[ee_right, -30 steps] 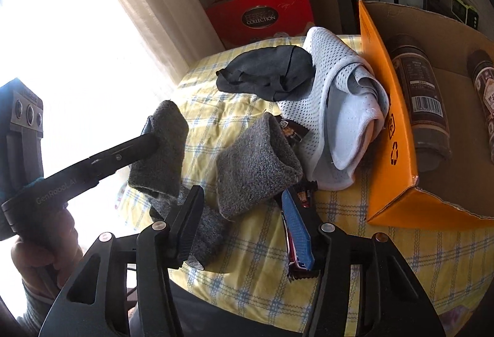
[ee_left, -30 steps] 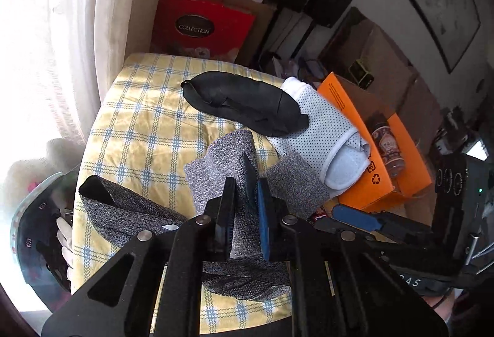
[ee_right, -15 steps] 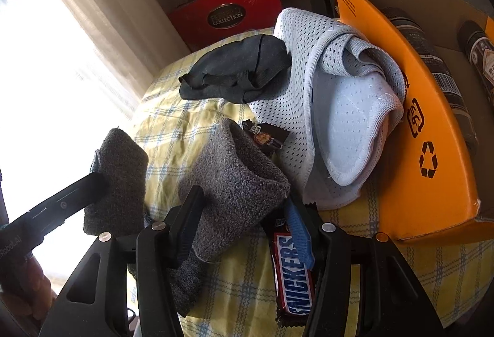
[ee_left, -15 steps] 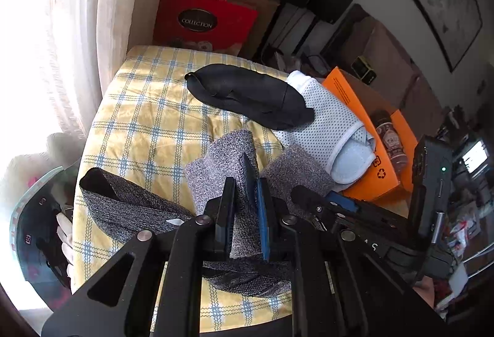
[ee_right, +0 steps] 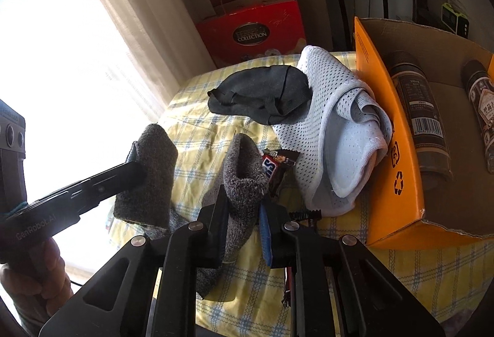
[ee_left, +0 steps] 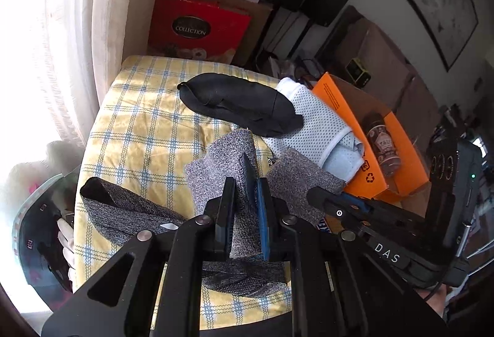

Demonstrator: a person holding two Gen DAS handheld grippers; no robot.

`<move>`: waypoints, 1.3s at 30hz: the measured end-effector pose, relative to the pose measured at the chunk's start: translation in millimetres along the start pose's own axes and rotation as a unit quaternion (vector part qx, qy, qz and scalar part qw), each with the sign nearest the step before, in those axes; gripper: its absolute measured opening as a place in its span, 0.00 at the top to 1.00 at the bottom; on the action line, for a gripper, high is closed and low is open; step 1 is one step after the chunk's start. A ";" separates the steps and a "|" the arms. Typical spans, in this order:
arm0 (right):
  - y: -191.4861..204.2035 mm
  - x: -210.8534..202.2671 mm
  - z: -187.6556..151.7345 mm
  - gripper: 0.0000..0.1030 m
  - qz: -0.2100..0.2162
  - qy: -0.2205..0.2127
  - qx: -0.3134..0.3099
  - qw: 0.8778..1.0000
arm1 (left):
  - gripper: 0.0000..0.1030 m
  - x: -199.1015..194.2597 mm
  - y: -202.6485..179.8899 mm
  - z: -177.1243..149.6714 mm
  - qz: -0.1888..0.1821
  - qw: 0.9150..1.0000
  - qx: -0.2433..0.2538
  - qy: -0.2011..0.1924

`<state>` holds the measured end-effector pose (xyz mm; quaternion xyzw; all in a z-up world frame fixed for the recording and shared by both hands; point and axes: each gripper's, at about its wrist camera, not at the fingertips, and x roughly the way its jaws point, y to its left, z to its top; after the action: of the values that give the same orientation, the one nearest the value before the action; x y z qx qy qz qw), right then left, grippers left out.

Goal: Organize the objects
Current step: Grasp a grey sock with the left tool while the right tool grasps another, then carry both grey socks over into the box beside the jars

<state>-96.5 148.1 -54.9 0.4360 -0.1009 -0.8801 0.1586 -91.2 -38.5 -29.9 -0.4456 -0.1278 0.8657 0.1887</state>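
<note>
Socks lie on the checked tabletop (ee_right: pixel 416 281), grey and bunched. The left tool (ee_left: pixel 245 182) is clenched on one grey sock (ee_left: pixel 222 158). The right tool (ee_right: pixel 240 198) has just been closing and now pinches the other grey sock (ee_right: pixel 244 170), beside a candy bar (ee_right: pixel 273 168). A white mesh slipper (ee_right: pixel 327 108) leans against the orange box (ee_right: pixel 386 133).

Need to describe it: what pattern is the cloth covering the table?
Yellow cloth checked with blue and white lines; clearest in the left wrist view.
</note>
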 end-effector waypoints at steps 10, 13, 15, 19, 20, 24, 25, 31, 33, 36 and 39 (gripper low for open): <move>-6.9 -52.6 25.4 0.84 0.047 -0.051 0.008 0.998 | 0.88 -14.7 -17.4 12.6 -0.009 1.000 0.012 -0.014; -9.2 -68.5 33.5 0.84 0.039 -0.067 0.005 0.997 | 0.88 -18.4 -23.5 15.7 -0.016 1.000 0.013 -0.018; -13.0 -78.6 37.0 0.84 0.032 -0.071 0.003 0.997 | 0.88 -19.1 -30.1 17.2 -0.019 0.999 0.018 -0.018; -23.0 -96.0 38.1 0.84 0.013 -0.077 -0.001 0.997 | 0.88 -19.4 -50.0 23.4 -0.023 0.999 0.036 -0.020; -26.3 -99.2 37.8 0.84 0.007 -0.078 -0.002 0.997 | 0.88 -19.8 -56.3 25.6 -0.027 0.999 0.039 -0.020; -40.6 -113.8 37.4 0.84 -0.017 -0.083 -0.003 0.996 | 0.88 -17.3 -87.3 33.4 -0.049 0.997 0.055 -0.021; -45.5 -117.3 37.7 0.84 -0.021 -0.085 -0.001 0.996 | 0.88 -15.7 -96.7 35.0 -0.053 0.996 0.062 -0.022; -80.6 -138.9 41.3 0.84 -0.053 -0.094 0.013 0.994 | 0.88 0.1 -150.7 42.2 -0.077 0.993 0.093 -0.018; -93.2 -145.4 42.3 0.84 -0.062 -0.096 0.021 0.993 | 0.88 6.2 -168.6 45.1 -0.082 0.991 0.102 -0.016; -112.8 -152.3 42.4 0.84 -0.074 -0.096 0.033 0.992 | 0.88 16.7 -191.1 49.5 -0.088 0.989 0.114 -0.013; -129.2 -155.2 40.5 0.84 -0.083 -0.093 0.047 0.991 | 0.88 27.8 -212.7 52.7 -0.091 0.988 0.126 -0.009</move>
<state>-65.2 326.7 42.7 0.3660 -0.1203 -0.9212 0.0539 -103.9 161.6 62.8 -0.3965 -0.0598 0.8582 0.3204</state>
